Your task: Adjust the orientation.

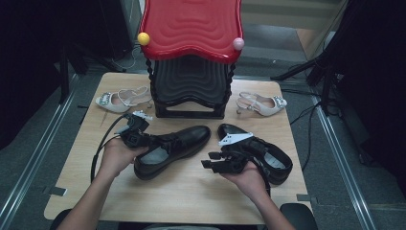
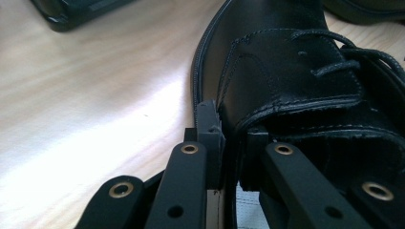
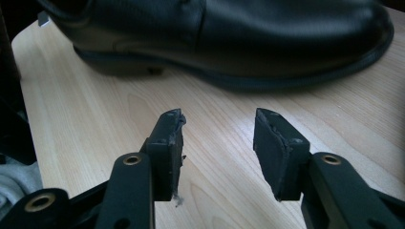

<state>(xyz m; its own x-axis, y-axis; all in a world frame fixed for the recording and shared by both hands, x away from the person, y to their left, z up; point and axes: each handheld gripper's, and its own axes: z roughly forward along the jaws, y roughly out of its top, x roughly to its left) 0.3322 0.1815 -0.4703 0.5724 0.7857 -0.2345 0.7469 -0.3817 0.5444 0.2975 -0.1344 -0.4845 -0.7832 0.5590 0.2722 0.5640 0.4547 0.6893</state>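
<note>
From the red-topped stand [image 1: 190, 57] at the counter's [image 1: 191, 201] far edge down to the black shoe [image 1: 172, 149] mid-counter, I have my left gripper [image 2: 229, 143] fingers pinched on its collar — steadying it — while my right gripper [image 3: 219, 143] fingers gape empty beside the other black shoe [image 1: 261, 152].

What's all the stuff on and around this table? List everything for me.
black lace-up shoes: 2, black; one at table centre with its side wall clamped by the left gripper, one right of centre beside the right hand
slingback heels: 2, pale with jewelled trim; far left and far right of the table
shoe rack: 1, red wavy top with a black shelf below, back centre
knobs on rack: 2, yellow and pink
table: 1, light wood
left gripper: black, shut on the centre shoe
right gripper: black, open, nothing between
</note>
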